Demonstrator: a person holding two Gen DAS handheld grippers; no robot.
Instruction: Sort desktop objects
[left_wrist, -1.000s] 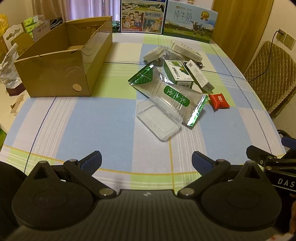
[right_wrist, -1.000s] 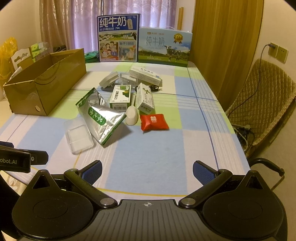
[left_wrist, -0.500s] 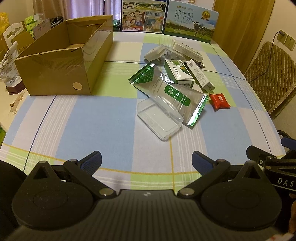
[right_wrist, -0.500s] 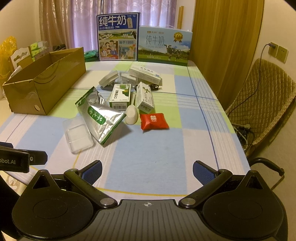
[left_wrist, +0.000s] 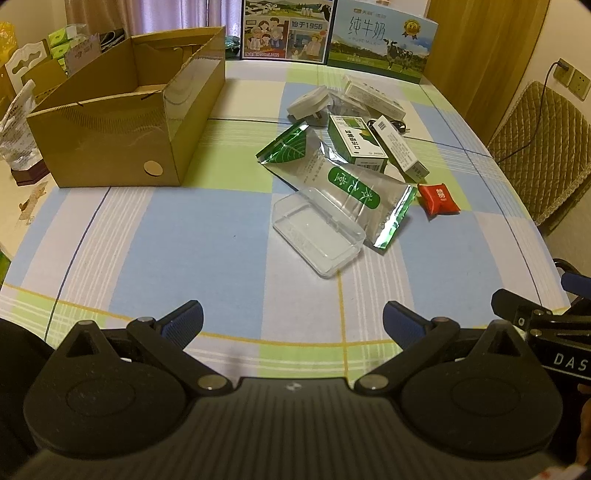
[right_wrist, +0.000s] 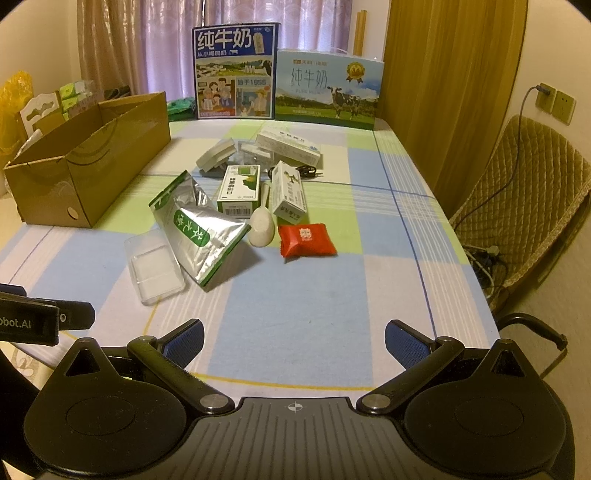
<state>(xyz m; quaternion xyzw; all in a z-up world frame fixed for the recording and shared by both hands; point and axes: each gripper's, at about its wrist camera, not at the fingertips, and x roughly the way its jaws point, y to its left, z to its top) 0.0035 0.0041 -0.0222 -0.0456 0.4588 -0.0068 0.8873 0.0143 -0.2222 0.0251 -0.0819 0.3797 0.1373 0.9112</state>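
Loose items lie mid-table: a clear plastic case (left_wrist: 317, 236) (right_wrist: 154, 267), a silver-green foil pouch (left_wrist: 343, 184) (right_wrist: 199, 229), a green-white box (left_wrist: 356, 142) (right_wrist: 239, 188), a white carton (left_wrist: 400, 149) (right_wrist: 290, 192), a red packet (left_wrist: 439, 199) (right_wrist: 306, 240) and a white oval object (right_wrist: 261, 229). An open cardboard box (left_wrist: 122, 122) (right_wrist: 85, 162) stands at the left. My left gripper (left_wrist: 293, 319) is open near the table's front edge, short of the case. My right gripper (right_wrist: 294, 338) is open too, nearer than the red packet. Both hold nothing.
Two milk cartons (right_wrist: 234, 72) (right_wrist: 328, 90) stand at the table's far end, with more white boxes (right_wrist: 288, 146) and a white adapter (right_wrist: 216, 157) before them. A quilted chair (right_wrist: 524, 206) is to the right. Blue-green checked cloth (right_wrist: 295, 295) lies bare in front of both grippers.
Both views have shifted only very slightly. No object has moved and both grippers stay open.
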